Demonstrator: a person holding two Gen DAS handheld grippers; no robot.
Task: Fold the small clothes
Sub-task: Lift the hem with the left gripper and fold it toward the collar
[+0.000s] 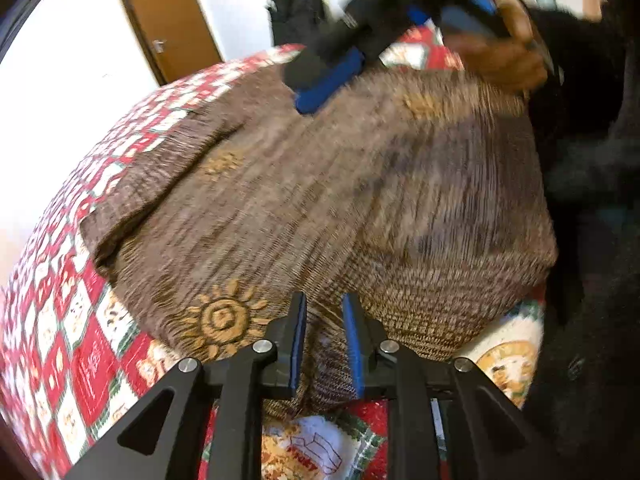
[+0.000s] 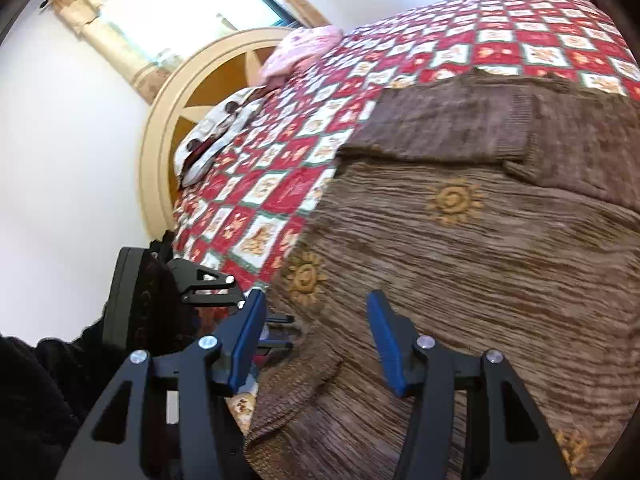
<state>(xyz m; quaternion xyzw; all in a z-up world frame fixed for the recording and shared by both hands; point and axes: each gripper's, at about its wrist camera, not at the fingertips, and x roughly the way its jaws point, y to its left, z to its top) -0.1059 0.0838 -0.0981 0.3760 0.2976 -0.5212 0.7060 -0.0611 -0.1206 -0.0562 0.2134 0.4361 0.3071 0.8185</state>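
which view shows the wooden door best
The left wrist view: the brown wooden door with its metal handle stands clear against the white wall at upper left. The right wrist view does not show it at all.

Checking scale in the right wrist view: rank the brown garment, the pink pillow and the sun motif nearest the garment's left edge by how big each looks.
1. brown garment, filling most of the view
2. pink pillow, far off on the quilt, so likely bigger than it looks
3. sun motif, much nearer the camera; close to the pillow in apparent size, so their order is unsure

Brown garment [image 2: 480, 280] on quilted bed [image 2: 400, 52]
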